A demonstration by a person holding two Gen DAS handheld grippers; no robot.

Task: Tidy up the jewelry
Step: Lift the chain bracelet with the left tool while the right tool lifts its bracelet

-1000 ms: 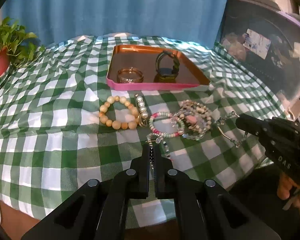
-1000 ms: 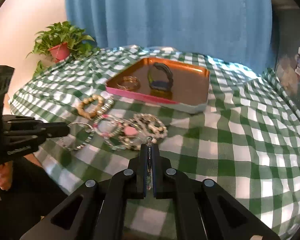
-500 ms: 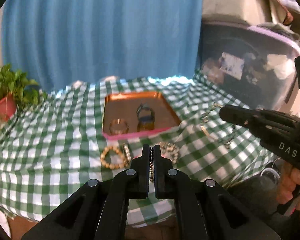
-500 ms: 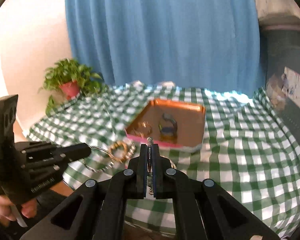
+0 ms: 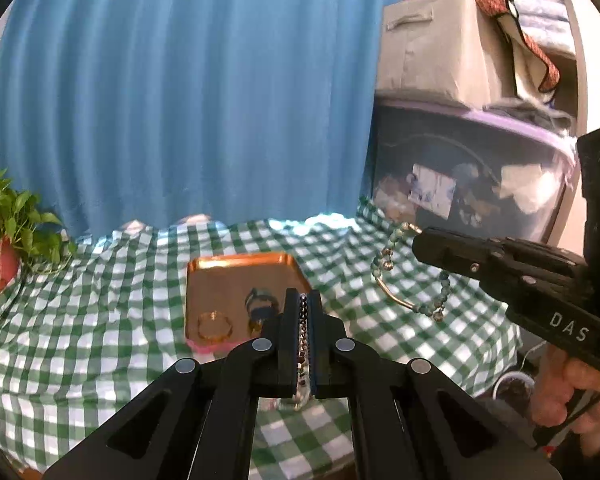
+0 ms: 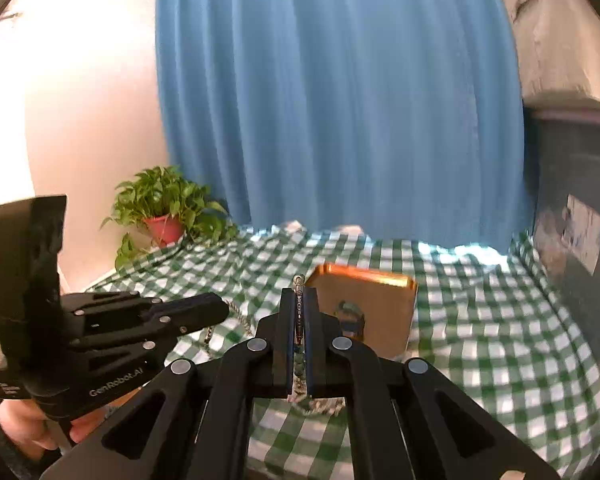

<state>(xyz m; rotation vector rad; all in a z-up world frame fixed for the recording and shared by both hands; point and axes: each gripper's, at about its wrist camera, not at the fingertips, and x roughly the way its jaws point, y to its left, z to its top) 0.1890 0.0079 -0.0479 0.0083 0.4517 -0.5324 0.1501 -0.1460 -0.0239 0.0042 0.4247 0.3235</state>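
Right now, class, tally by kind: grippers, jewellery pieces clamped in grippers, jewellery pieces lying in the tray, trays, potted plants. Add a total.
Grippers: 2 (left gripper, right gripper)
Clamped pieces: 2 (dark beaded chain, green beaded bracelet)
Pieces in tray: 2 (gold bangle, dark bracelet)
Trays: 1 (copper tray)
Potted plants: 1 (potted plant)
Total: 8

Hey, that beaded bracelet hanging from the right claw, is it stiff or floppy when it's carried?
Probably floppy: the bracelet sags in a loose loop below the right claw. Its curved metal bar likely stays rigid. Pinched at one end only, it may swing.
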